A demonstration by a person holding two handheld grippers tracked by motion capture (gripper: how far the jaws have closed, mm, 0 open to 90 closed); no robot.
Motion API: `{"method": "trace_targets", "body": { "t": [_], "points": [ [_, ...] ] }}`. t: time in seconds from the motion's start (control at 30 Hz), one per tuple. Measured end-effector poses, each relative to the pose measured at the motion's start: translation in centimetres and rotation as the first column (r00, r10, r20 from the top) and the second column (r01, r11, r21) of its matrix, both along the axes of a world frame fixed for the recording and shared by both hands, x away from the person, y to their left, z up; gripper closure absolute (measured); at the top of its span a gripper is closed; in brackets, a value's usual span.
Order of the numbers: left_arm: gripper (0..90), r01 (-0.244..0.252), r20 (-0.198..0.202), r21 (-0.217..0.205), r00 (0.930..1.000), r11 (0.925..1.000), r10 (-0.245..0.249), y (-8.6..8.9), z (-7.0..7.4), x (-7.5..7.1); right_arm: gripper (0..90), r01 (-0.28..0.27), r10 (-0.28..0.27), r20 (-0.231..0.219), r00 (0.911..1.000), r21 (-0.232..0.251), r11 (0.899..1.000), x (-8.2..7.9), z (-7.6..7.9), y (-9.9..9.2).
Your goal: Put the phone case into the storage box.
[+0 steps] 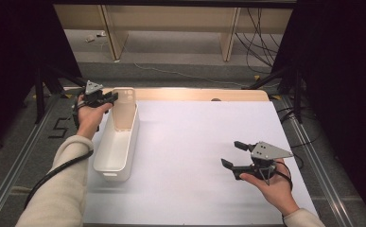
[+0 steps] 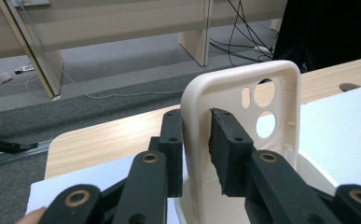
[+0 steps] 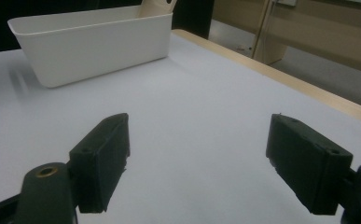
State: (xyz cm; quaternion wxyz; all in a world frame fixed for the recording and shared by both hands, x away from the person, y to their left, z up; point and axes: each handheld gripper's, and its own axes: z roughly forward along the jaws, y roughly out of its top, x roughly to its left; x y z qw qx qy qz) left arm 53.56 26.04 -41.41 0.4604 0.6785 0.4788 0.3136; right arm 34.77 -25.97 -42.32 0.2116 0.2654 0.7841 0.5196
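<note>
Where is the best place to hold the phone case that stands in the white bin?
Grip the phone case by one long side rim, coming from the bin's outer left side. It stands upright at the bin's far end, so that thin raised edge is free to reach. The left tongs straddle that rim, one jaw inside the shell, one outside. Probably avoid the camera holes, where the wall looks weakest.

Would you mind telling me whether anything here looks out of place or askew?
The phone case stands on end at the far end of the white bin, leaning on its wall rather than lying flat. The left hand-held gripper straddles the case's edge. Nothing looks spilled or damaged.
</note>
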Motion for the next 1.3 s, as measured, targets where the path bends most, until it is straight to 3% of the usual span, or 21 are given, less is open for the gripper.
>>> {"method": "trace_targets", "body": {
  "t": [0.4,0.8,1.13,1.3],
  "points": [
    [71.0,-0.006,-0.021,0.046,0.9998,0.9989,0.007,-0.08,-0.03,0.28,22.8,-0.001,0.001,-0.003,1.0000,-0.001,1.000,-0.01,-0.03,0.00],
    [67.0,-0.021,-0.036,0.053,0.9991,0.9984,0.023,-0.10,-0.40,0.42,22.7,-0.002,0.002,-0.008,1.0000,-0.005,1.000,0.02,-0.08,-0.03],
    [62.7,-0.012,-0.041,0.087,0.9990,0.9961,0.016,-0.46,-0.55,0.67,22.7,-0.005,0.005,-0.009,0.9999,-0.005,1.000,0.03,-0.08,-0.03],
    [57.4,-0.010,-0.074,0.085,0.9971,0.9963,0.017,-0.60,-0.78,0.69,22.7,-0.005,0.005,-0.009,0.9999,-0.006,1.000,0.03,-0.07,-0.04]
  ]
}}
